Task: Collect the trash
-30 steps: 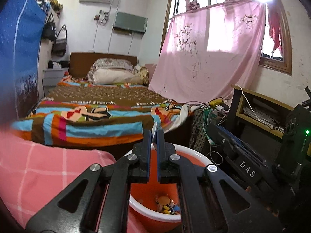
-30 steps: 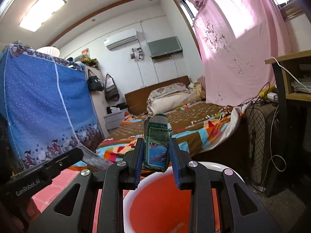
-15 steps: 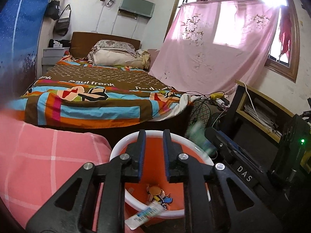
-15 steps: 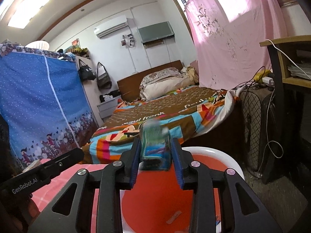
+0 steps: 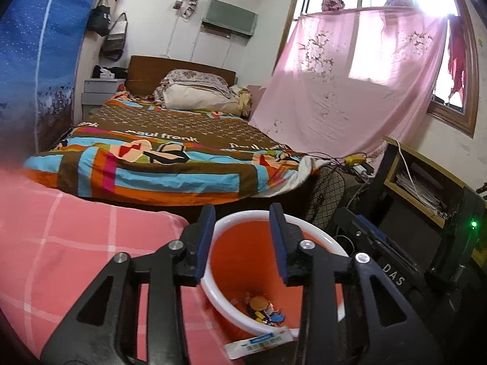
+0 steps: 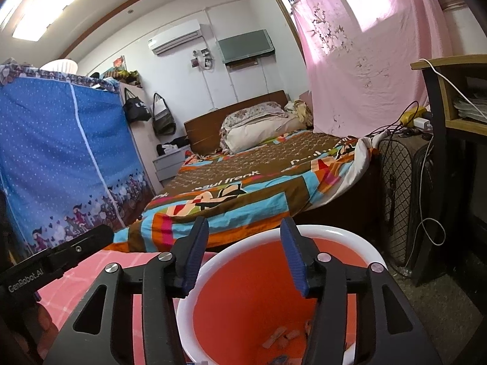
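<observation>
**Both tongs released over the bin**

Since the earlier frames, your right tongs (image 6: 245, 243) have parted and the green packet they clamped 1 s ago is gone from between them. Your left tongs (image 5: 242, 231), closed on a thin wrapper 1 s ago, have also spread apart.

1. Left tongs: apart, nothing between the blue pads (image 5: 204, 243). They sit above the near-left rim of the bin (image 5: 316, 234).
2. Right tongs: apart, nothing between the pads (image 6: 194, 252). They sit above the bin (image 6: 334, 231), with the orange interior visible through the gap.
3. Bin: orange inside with a white rim, standing beside the pink checked cloth (image 5: 76, 243) and in front of the bed (image 5: 170, 164).
4. Trash in the bin: in the left wrist view a cluster of small coloured wrappers (image 5: 263, 305) lies at the bottom. In the right wrist view a few small scraps (image 6: 281, 333) lie on the orange floor of the bin.
5. Tube wrapper (image 5: 258, 342): a white printed tube lies at the near rim of the bin in the left wrist view. You cannot tell whether it rests inside or hangs over the edge.
6. The green packet cannot be picked out in either current view.
7. In the right wrist view, the body of your left tongs shows at the left edge, over the pink cloth (image 6: 91, 270).
</observation>
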Action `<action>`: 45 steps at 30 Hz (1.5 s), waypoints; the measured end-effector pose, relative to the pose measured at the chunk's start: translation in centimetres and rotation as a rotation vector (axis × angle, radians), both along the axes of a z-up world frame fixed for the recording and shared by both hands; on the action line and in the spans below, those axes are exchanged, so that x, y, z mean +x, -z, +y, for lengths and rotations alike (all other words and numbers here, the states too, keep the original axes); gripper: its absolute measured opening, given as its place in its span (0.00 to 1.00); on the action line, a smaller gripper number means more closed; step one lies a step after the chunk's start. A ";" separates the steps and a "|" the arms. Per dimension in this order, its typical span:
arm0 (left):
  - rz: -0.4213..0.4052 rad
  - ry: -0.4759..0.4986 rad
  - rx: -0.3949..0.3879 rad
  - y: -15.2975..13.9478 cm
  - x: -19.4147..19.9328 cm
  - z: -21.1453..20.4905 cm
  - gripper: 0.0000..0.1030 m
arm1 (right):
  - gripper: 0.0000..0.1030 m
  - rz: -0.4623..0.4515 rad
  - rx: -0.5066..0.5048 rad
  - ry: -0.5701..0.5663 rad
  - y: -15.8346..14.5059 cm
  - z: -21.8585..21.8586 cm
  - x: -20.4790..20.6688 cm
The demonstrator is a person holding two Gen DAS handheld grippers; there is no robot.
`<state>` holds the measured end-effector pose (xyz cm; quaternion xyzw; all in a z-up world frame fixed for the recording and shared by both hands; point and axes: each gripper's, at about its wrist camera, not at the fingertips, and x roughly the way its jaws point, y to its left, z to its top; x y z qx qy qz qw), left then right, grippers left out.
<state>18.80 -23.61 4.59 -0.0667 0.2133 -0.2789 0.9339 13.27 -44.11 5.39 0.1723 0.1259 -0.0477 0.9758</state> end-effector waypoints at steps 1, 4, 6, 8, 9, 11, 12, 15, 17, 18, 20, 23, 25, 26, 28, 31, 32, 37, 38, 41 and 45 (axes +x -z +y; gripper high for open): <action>-0.001 -0.009 -0.004 0.0 0.0 0.3 0.47 | 0.56 -0.004 0.006 0.005 0.1 0.1 0.0; 0.000 -0.052 -0.017 0.2 0.3 1.3 0.60 | 0.75 -0.031 0.027 0.012 0.2 0.3 -0.1; 0.003 -0.088 -0.025 0.5 0.5 2.2 0.68 | 0.76 -0.044 0.039 0.001 0.4 0.6 0.0; 0.004 -0.111 -0.028 0.8 0.7 2.9 0.73 | 0.77 -0.034 0.036 -0.008 0.4 1.0 0.4; 0.007 -0.127 -0.029 1.0 0.8 3.3 0.75 | 0.78 -0.031 0.032 -0.010 0.4 1.1 0.5; 0.005 -0.158 -0.031 1.2 0.9 4.1 0.82 | 0.81 -0.033 0.023 -0.008 0.3 1.5 0.6; 0.000 -0.176 -0.035 1.2 1.0 4.6 0.84 | 0.84 -0.041 0.021 -0.007 0.2 1.6 0.5; -0.024 -0.219 -0.032 1.1 0.9 5.7 0.89 | 0.93 -0.067 0.014 0.009 0.0 1.9 0.2; -0.043 -0.243 -0.027 0.9 0.7 6.2 0.97 | 1.00 -0.086 0.007 0.022 -0.2 2.1 -0.1; -0.056 -0.257 -0.026 0.7 0.5 6.6 0.99 | 1.00 -0.098 0.003 0.029 -0.4 2.2 -0.2; -0.079 -0.282 -0.024 0.5 0.2 7.3 1.00 | 1.00 -0.113 0.000 0.031 -0.5 2.3 -0.5; -0.108 -0.303 -0.012 0.0 -0.6 8.3 1.00 | 1.00 -0.130 -0.014 0.030 -0.8 2.8 -0.9; -0.120 -0.314 0.004 -0.2 -1.0 8.9 1.00 | 1.00 -0.134 -0.026 0.028 -0.9 3.4 -1.1; -0.127 -0.319 0.012 -0.3 -1.4 9.3 1.00 | 1.00 -0.133 -0.029 0.026 -1.0 3.5 -1.1; -0.137 -0.330 0.023 -0.4 -1.9 9.9 1.00 | 1.00 -0.132 -0.040 0.016 -1.2 4.2 -1.3; -0.146 -0.350 0.034 -0.6 -2.9 11.1 1.00 | 1.00 -0.139 -0.060 0.003 -1.5 5.3 -1.9; -0.148 -0.357 0.034 -0.6 -3.4 11.7 1.00 | 1.00 -0.141 -0.074 -0.002 -1.6 5.8 -2.2; -0.150 -0.382 0.037 -0.4 -5.5 13.9 1.00 | 1.00 -0.146 -0.129 -0.028 -1.5 8.4 -4.1; -0.150 -0.387 0.042 -0.2 -6.0 14.4 1.00 | 1.00 -0.150 -0.138 -0.031 -1.5 8.9 -4.6; -0.152 -0.400 0.057 0.3 -7.7 15.6 1.00 | 1.00 -0.162 -0.161 -0.046 -1.5 10.4 -6.0; -0.151 -0.407 0.070 1.0 -9.6 17.0 1.00 | 1.00 -0.163 -0.185 -0.062 -1.1 12.3 -8.2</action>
